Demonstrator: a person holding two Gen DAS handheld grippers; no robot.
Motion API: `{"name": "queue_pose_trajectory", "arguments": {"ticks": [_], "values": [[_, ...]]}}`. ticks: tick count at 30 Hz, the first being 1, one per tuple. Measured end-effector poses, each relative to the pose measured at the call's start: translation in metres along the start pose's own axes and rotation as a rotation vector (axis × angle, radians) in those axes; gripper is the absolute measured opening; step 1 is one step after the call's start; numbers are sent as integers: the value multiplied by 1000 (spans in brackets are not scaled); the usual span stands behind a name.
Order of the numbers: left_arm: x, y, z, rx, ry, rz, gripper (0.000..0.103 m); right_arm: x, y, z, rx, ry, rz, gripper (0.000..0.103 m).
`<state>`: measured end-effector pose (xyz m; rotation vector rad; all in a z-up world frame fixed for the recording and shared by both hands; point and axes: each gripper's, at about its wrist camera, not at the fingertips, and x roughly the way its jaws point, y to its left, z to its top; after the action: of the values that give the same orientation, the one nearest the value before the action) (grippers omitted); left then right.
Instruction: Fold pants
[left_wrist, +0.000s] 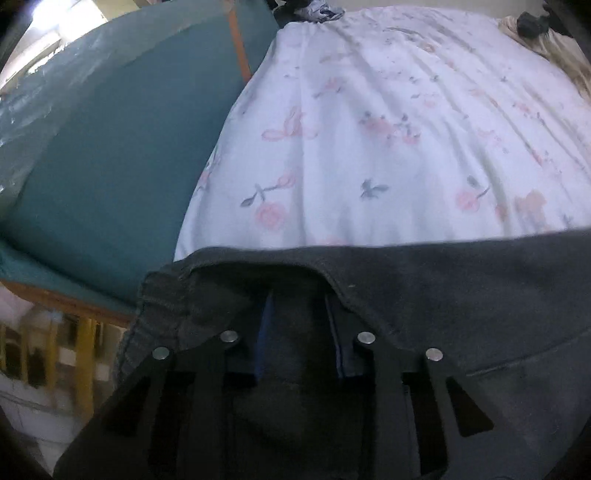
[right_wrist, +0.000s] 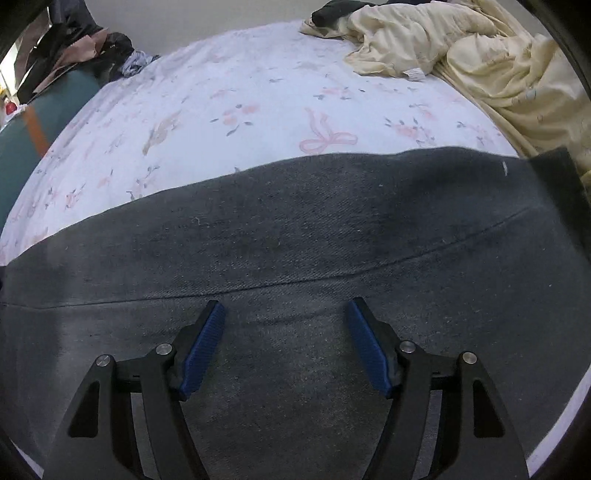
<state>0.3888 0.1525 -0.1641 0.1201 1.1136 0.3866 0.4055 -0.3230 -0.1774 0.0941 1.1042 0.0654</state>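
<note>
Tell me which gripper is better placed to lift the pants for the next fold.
Left. The left gripper has its fingertips tucked under the pants edge; the right gripper hangs open over flat cloth mid-leg, probably nothing to pinch.

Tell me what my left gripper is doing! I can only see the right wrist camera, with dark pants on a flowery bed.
Observer: The left gripper is at a stitched edge of the pants. The cloth drapes over its fingertips and hides them.
Operator: Is it pinching the pants?
Observer: I cannot tell. Its blue pads stand close together, with dark cloth all around them, but the tips are covered.
Operator: What is next to that end?
Observer: Low on the left, past the pants' edge, there are yellow bars, too blurry to name.
</note>
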Motion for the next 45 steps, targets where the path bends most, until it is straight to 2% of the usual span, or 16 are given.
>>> {"name": "queue_pose_trajectory", "arguments": {"ticks": [3, 5, 6, 7, 12, 15, 18, 24, 26, 31, 34, 36, 38, 40, 42, 45], "values": [[-19, 13, -6, -96, -33, -88, 31, -27, -20, -2, 27, -37, 32, 70], [-37, 16, -15, -114, -73, -136, 51, -49, -43, -7, 73, -97, 17, 72], [-48, 19, -20, -113, -101, -170, 73, -67, -72, -11, 126, -142, 6, 72], [-60, 21, -28, -111, -130, -186, 83, -77, -95, -14, 164, -173, -14, 72], [-102, 31, -57, -100, -233, -259, 83, -120, -248, -47, 513, -249, -208, 73], [-114, 39, -69, -142, -230, -277, 83, -114, -322, -75, 733, -192, -126, 72], [-125, 45, -78, -166, -218, -253, 83, -111, -342, -77, 759, -190, -124, 65], [-137, 52, -96, -170, -198, -240, 83, -85, -339, -52, 619, -83, -203, 7], [-138, 53, -103, -162, -201, -235, 83, -102, -330, -48, 581, -130, -215, 1], [-127, 62, -116, -194, -182, -238, 83, -156, -328, -65, 635, -246, -268, 0], [-120, 67, -118, -209, -161, -223, 83, -120, -338, -78, 649, -93, -309, 0], [-119, 73, -119, -211, -158, -209, 83, -101, -345, -86, 703, -58, -281, 7], [-119, 81, -120, -225, -154, -202, 83, -100, -351, -90, 725, -27, -323, 36], [-119, 91, -120, -253, -158, -196, 83, -111, -348, -89, 730, -52, -396, 50], [-118, 103, -120, -287, -155, -175, 83, -127, -344, -92, 739, -83, -448, 50], [-123, 128, -120, -379, -159, -175, 83, -146, -325, -96, 739, -118, -312, 50]]}}
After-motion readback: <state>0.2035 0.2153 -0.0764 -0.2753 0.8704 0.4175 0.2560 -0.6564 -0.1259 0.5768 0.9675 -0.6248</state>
